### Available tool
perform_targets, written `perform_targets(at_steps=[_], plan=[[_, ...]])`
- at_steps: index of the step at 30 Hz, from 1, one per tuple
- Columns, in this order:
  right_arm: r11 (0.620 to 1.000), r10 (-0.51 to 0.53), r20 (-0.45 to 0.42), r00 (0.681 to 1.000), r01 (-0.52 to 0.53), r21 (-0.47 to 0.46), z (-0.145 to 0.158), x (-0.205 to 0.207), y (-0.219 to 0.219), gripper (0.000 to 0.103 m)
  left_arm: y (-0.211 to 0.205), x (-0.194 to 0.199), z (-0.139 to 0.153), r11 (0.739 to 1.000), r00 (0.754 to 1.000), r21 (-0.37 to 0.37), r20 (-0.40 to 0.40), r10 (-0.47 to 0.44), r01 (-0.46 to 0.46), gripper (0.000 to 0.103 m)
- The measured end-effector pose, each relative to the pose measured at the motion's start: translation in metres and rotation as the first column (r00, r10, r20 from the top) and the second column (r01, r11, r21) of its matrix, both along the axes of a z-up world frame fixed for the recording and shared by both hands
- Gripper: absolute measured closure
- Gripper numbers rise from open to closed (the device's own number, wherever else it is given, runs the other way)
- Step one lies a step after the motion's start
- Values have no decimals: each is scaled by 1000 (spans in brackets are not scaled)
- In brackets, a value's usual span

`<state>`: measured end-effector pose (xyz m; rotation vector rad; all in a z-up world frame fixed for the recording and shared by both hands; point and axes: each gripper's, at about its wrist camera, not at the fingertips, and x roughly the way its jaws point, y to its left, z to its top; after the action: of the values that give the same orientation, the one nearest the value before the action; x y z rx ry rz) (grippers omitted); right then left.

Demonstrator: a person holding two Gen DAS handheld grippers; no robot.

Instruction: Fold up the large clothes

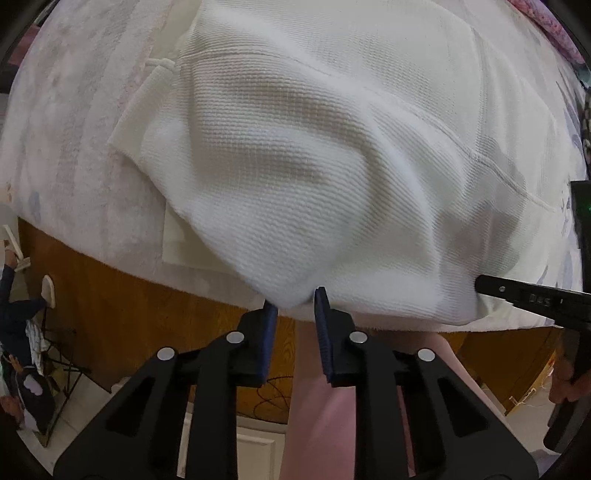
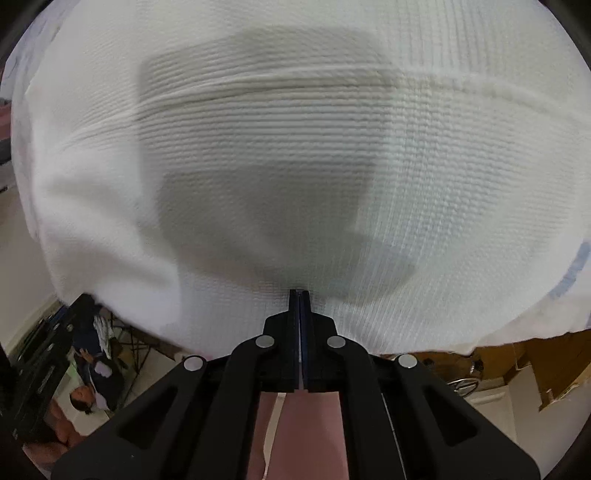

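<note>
White waffle-knit garment [image 1: 295,147], large and thick, lies spread on a pale flower-printed bed cover [image 1: 74,129], its near edge at the cover's front edge, above a brown wooden bed frame [image 1: 122,314]. Left gripper [image 1: 295,299]: jaws part-spread, a peaked corner of the garment's near edge poking between them; whether the blue pads [image 1: 322,317] actually press the cloth I cannot tell, a gap shows on both sides. Right gripper [image 2: 299,293]: jaws pressed together right at the weave over the garment's middle ground, no fold visibly caught between them; its dark shadow falls across the knit. Judgement on handling: soft, limp, fairly weighty for cloth, textured enough not to slip; it will sag and drag between two holds, so best taken at corners or along a hem, both layers together. A flat rib band with a loop [image 1: 147,92] sticks out at the garment's far left side and could flop loose in a fold. Around the garment: a dark patterned cloth [image 1: 543,26] beyond its far right corner, a black stand [image 1: 66,369] on the floor well to its left. Nothing rests on the garment itself.
</note>
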<state>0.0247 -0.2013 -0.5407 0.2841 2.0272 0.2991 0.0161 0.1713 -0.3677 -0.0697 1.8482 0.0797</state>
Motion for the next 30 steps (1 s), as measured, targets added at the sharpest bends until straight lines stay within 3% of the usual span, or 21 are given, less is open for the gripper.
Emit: perform_targets(at_steps=[5,8,10,12,14,18,20,22,25,28,30], plan=[[990,57,-13,998,-54,133,17,-5,25,101,8,-4,9,998,1000,62,-19,-8,9,83],[983,133,-13,991,-130,131,4,-11,43,101,13,-5,15,996,1000,95,-13,-5,6,83],[984,150,-3,989,-149,101,-15,-18,39,103,10,-3,21,998,1000,68,15,1,-2,83],[994,79,-43,996,-75,85,-40,-20,34,103,-3,6,19,999,1000,39,28,2,-3,83],[996,40,-87,995,-32,86,-39,-15,28,103,-19,13,9,1000,999,20,28,-15,15,83],[995,88,43,995,-90,41,0,-1,5,102,-32,10,-40,999,998,27,-50,-44,45,84],[998,57,107,993,-52,-47,8,10,-22,100,-21,8,-61,999,998,-4,-59,31,-31,83],[992,23,119,993,-9,-124,-6,14,-47,101,-18,11,-60,995,993,-32,-85,86,-89,81],[993,-103,112,988,109,-46,-41,10,-69,103,-16,18,-53,993,987,-70,-135,82,-92,81],[993,-107,70,992,110,-52,-33,15,-70,103,-19,27,-29,996,992,-84,-127,11,-22,81],[992,-125,59,990,125,-7,-22,24,-84,99,-18,33,-11,996,994,-94,-105,-11,1,80]])
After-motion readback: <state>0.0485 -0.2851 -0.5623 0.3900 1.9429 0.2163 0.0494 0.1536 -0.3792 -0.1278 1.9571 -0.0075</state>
